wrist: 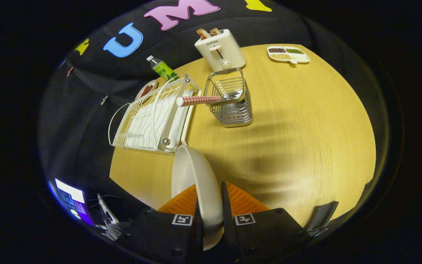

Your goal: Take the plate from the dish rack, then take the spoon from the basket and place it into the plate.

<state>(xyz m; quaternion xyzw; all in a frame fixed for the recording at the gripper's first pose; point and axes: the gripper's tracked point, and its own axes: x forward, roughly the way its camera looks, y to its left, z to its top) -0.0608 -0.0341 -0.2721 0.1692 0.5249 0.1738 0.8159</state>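
**Plate clamped on edge, out of the rack**

The gripper [210,216] is clenched on the plate [196,183]: its 2 fingers [229,205] press the rim from either side, and the plate stands on edge between them, lifted off the surface [299,121].

Landmark: the rack [152,117]. It sits at the surface's left edge, just beyond the plate's far rim, close but apart from it. Its slots look bare. A bottle [161,68] and a small dish [147,90] lie behind the rack.

Just right of the rack stands the wire basket [231,101], with the spoon [205,99] laid across its top, checked handle reaching back over the rack's right rail. Behind the basket is a toaster [220,49]; far right of the rack, at the surface's back edge, a divided tray [288,54].

Right of the rack and basket the surface is broad, open wood up to its right edge, shadow only.
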